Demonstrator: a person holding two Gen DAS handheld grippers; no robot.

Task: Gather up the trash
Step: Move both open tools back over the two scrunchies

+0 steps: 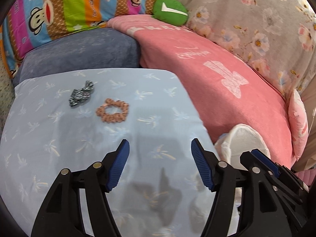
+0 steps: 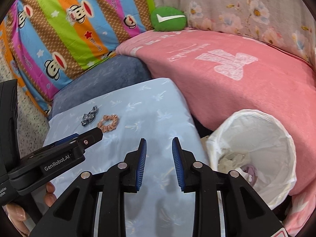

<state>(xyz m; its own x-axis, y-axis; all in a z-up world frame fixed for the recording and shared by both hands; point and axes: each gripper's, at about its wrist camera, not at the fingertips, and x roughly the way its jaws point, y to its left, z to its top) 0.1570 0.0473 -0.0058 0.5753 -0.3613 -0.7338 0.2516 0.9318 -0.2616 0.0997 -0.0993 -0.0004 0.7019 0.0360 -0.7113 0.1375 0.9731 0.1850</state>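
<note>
Trash already lies in the bin (image 2: 254, 144), a white-lined basket at the right of the light blue pillow (image 2: 150, 106), wedged against the pink blanket (image 2: 246, 90); crumpled white and pale purple scraps (image 2: 243, 167) sit at its bottom. In the left wrist view only the bin's rim shows, behind the other tool.

On the pillow's far left part lie two scrunchies, close together but apart: a black-and-white one (image 1: 81, 94) farther left, a tan one (image 1: 112, 113) nearer and to its right.

Left gripper (image 1: 160, 162) hovers over the near part of the pillow, jaws spread wide, nothing between them. Right gripper (image 2: 159, 162) hangs beside it, nearer the bin, jaws parted by a narrower gap, also empty. Both cast shadows on the pillow cover.

Beyond the pillow sits a dark blue cushion (image 1: 83, 53), then a striped monkey-print pillow (image 1: 65, 7), a green plush (image 1: 169, 11) and a grey floral blanket (image 1: 256, 25). Fingers (image 2: 49, 195) of the person show at the lower left of the right wrist view.
</note>
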